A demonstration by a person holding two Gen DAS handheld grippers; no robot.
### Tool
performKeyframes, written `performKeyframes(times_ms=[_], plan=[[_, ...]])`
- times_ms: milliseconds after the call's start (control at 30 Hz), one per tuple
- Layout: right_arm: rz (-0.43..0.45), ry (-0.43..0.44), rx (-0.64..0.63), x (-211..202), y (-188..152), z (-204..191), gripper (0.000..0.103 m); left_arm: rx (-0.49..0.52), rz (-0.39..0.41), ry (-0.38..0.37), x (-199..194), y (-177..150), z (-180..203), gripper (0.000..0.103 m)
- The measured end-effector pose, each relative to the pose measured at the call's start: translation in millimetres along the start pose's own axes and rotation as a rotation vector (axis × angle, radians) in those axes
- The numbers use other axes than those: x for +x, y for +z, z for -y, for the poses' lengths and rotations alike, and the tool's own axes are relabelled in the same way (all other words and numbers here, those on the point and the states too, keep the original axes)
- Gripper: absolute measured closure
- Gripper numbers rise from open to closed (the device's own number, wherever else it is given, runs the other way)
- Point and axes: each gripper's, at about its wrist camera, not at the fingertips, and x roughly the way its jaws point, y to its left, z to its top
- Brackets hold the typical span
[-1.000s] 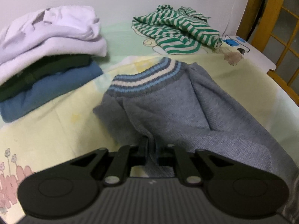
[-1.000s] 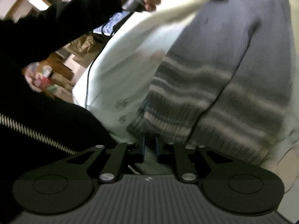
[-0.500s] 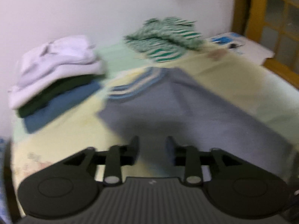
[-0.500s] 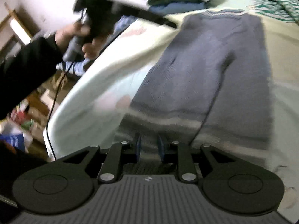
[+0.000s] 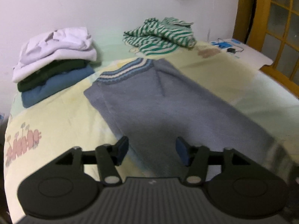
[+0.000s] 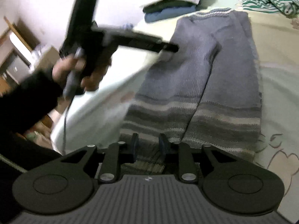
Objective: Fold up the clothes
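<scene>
The grey knitted sweater with a blue-and-cream striped collar (image 5: 168, 100) lies flat on the pale yellow bed sheet with cartoon prints (image 5: 56, 123), folded lengthwise into a long narrow strip, collar toward the wall and striped hem toward the near edge of the bed. In the left wrist view the left tool (image 5: 152, 151) hovers over the sweater's near part with its blue-padded fingers (image 5: 122, 149) spread wide, nothing between them. In the right wrist view the right tool (image 6: 147, 145) sits at the hem (image 6: 190, 128), its fingers partly apart with the striped ribbing lying between and under them; whether they touch the knit cannot be told. The same view shows the left tool (image 6: 168, 47), blurred, held in the person's hand (image 6: 74, 72) above the sweater's left edge. The sheet is bare on both long sides of the sweater, wider on its right. At the head of the bed, well apart from the collar, stands a stack of folded clothes, white on dark green on blue (image 5: 54, 63), and a crumpled green-and-white striped garment (image 5: 160, 35) lies near the collar's far side. A white side surface with small blue items and a cable (image 5: 243, 54) adjoins the bed by the yellow wooden frame (image 5: 261, 28). No writing is readable.
</scene>
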Motion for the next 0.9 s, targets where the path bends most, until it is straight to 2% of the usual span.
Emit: performKeyframes(times_ms=[33, 100, 133, 167, 233, 300, 400, 433, 533, 633, 700, 767, 900], plan=[[0.018, 0.009, 0.016, -4, 0, 1, 0.07, 0.004, 0.005, -0.002, -9, -5, 7, 0.036], [-0.009, -0.014, 0.033, 1, -2, 7, 0.069, 0.004, -0.004, -0.025, -20, -17, 25, 0.036], [-0.027, -0.029, 0.04, 5, -3, 10, 0.076, 0.007, -0.014, -0.036, -23, -24, 34, 0.036], [-0.017, -0.031, 0.045, 1, -2, 13, 0.078, 0.018, -0.029, -0.033, -23, -30, 43, 0.035], [0.028, -0.035, 0.059, -12, 0, 19, 0.077, 0.053, -0.063, 0.001, -20, -42, 58, 0.036], [0.083, -0.056, 0.08, -28, 3, 29, 0.076, 0.082, -0.064, 0.051, -18, -52, 69, 0.036], [0.012, -0.143, 0.067, -26, 1, 47, 0.077, 0.072, -0.078, 0.094, -17, -55, 77, 0.035], [0.001, -0.149, 0.049, -26, -3, 51, 0.084, 0.065, -0.092, 0.101, -18, -53, 78, 0.035], [-0.005, -0.119, 0.011, -34, -9, 56, 0.081, 0.068, -0.106, 0.103, -32, -53, 87, 0.035], [0.019, -0.054, 0.011, -46, -18, 60, 0.076, 0.083, -0.146, 0.086, -43, -65, 104, 0.025], [-0.022, -0.049, -0.017, -41, -25, 61, 0.076, 0.088, -0.165, 0.112, -44, -77, 117, 0.025], [-0.021, -0.051, -0.093, -44, -29, 57, 0.075, 0.059, -0.15, 0.15, -54, -84, 125, 0.025], [-0.023, -0.051, -0.094, -61, -26, 64, 0.072, -0.033, -0.177, 0.169, -70, -90, 128, 0.024]])
